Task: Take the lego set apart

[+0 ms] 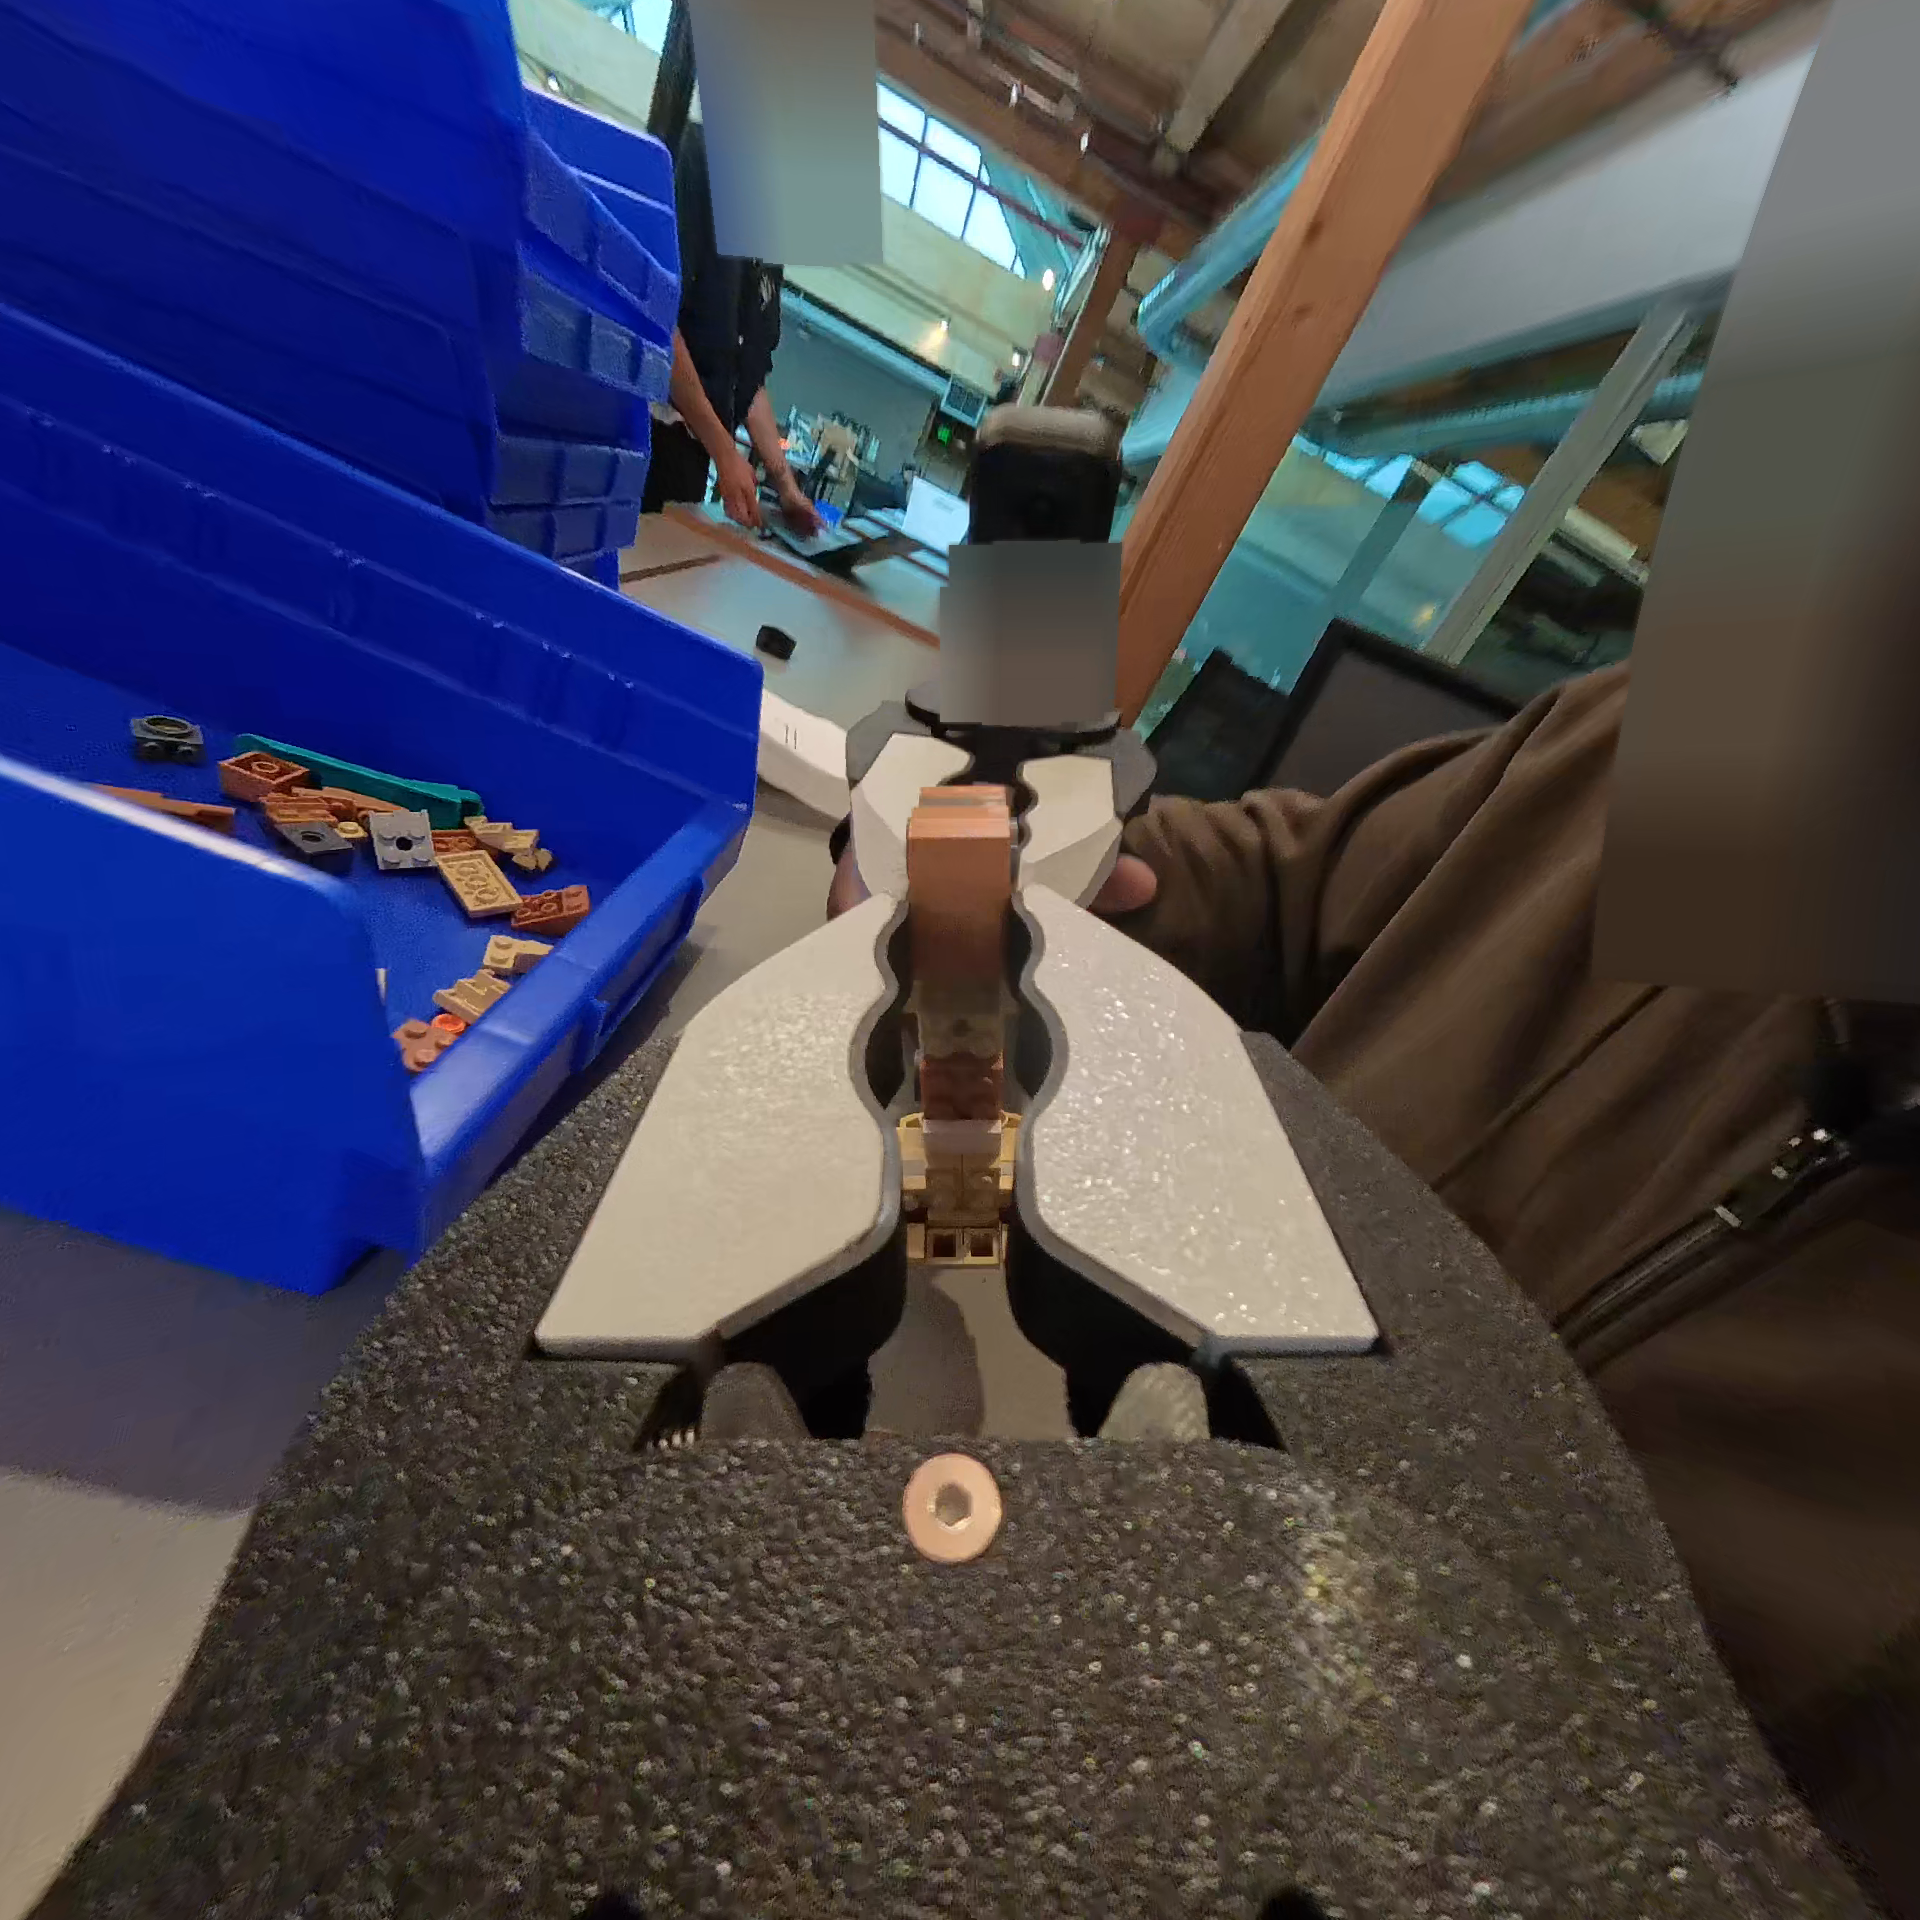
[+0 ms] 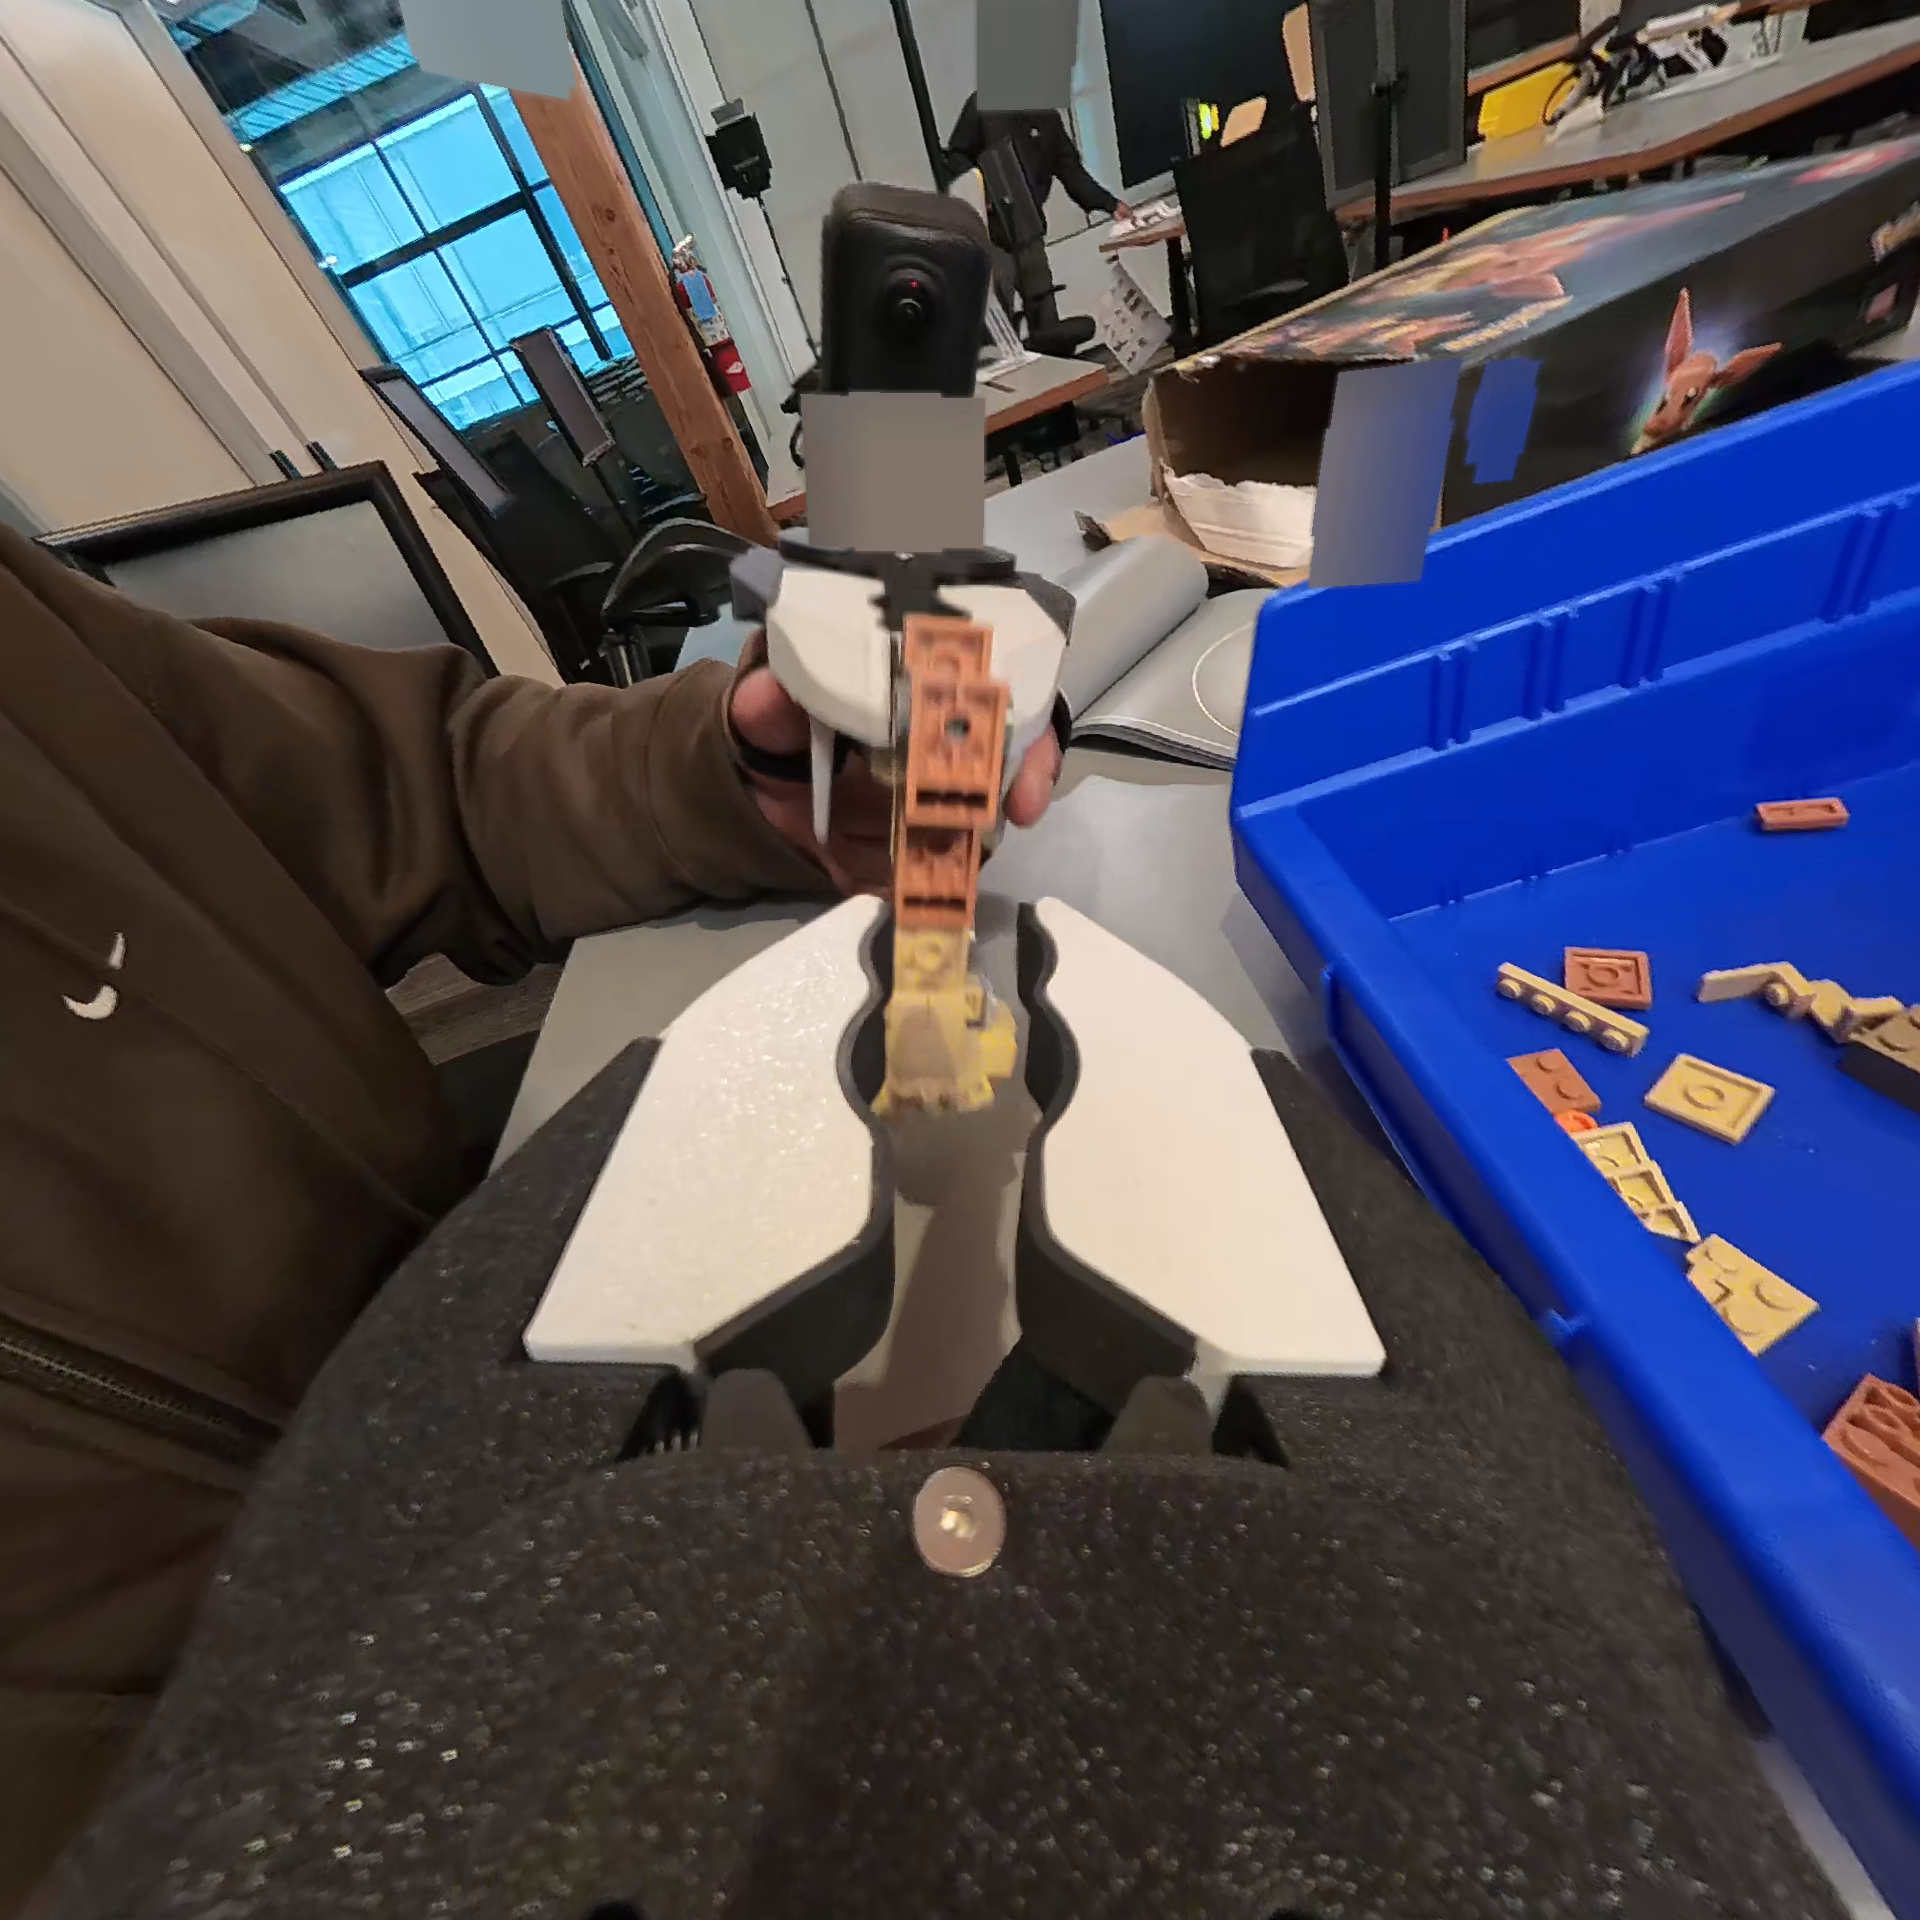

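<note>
Where the left wrist view looks along its own fingers, the left gripper (image 1: 956, 935) is closed narrowly on a long stack of brown and tan toy bricks (image 1: 954, 935), both grey pads against its sides. Beyond the stack's far end stands the right gripper (image 1: 1003, 821), facing back with a hand behind it; whether its pads touch the stack cannot be told from here. Left of the stack sits a blue plastic storage bin (image 1: 582, 862) on a grey tabletop (image 1: 727, 935). Inside the bin lie loose brown, tan and dark grey toy pieces (image 1: 416, 842) and a teal strip (image 1: 364, 774), gathered near the wall closest to the stack. More blue bins (image 1: 312, 260) are piled behind the first.

From the right wrist view, the same brick stack (image 2: 940, 831) runs between the right gripper's (image 2: 951, 935) fingers, whose jaws stand a little wider than the stack, with a gap on the right side and the left side unclear. The far end of the stack is clamped in the left gripper (image 2: 914, 686). Right of the stack, the blue bin (image 2: 1351, 935) holds scattered tan and brown flat plates (image 2: 1704, 1096). Behind the bin lies an opened printed cardboard box (image 2: 1558, 312).
</note>
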Available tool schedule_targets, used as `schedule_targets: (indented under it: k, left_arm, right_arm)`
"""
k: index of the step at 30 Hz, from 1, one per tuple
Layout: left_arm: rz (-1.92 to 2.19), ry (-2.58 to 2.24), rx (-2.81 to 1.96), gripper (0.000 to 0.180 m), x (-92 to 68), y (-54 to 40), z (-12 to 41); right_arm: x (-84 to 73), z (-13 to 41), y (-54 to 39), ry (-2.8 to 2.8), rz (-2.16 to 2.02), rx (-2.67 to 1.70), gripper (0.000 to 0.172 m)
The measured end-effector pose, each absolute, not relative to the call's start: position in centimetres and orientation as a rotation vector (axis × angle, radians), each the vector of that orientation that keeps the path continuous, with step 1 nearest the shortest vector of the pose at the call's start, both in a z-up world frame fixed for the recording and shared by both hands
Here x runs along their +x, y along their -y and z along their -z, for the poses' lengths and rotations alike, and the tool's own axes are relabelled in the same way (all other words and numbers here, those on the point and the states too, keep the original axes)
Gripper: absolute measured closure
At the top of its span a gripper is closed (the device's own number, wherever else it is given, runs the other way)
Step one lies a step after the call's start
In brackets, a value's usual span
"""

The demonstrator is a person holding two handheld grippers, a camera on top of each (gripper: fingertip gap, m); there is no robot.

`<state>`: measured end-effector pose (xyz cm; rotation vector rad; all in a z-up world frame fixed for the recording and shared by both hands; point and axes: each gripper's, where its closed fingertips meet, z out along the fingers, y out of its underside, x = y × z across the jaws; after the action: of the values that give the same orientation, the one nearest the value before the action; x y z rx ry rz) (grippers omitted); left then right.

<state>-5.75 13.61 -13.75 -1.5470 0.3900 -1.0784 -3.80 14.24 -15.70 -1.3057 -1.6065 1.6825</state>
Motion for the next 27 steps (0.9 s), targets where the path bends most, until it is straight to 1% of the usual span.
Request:
schedule_targets:
  k: [6,10,13,16,27]
  left_arm:
    - [0.982,-0.508,-1.622,0.164,-4.3,-13.3,15.1]
    - [0.946,-0.564,-1.657,0.164,-3.7,-13.2,15.8]
    - [0.920,-0.613,-1.674,0.164,-3.2,-13.0,16.3]
    - [0.888,-0.645,-1.690,0.164,-3.0,-12.9,16.6]
    - [0.954,-0.684,-1.698,0.164,-3.1,-12.3,16.8]
  right_arm:
    - [-3.7,15.6,-13.3,1.637,-1.627,-1.215,0.139]
    - [-3.8,15.6,-13.1,1.639,-1.577,-1.187,0.139]
    - [-3.9,15.9,-13.1,1.648,-1.559,-1.200,0.140]
    - [-3.8,16.2,-12.8,1.674,-1.564,-1.192,0.149]
    - [-3.6,16.5,-12.1,1.727,-1.553,-1.172,0.151]
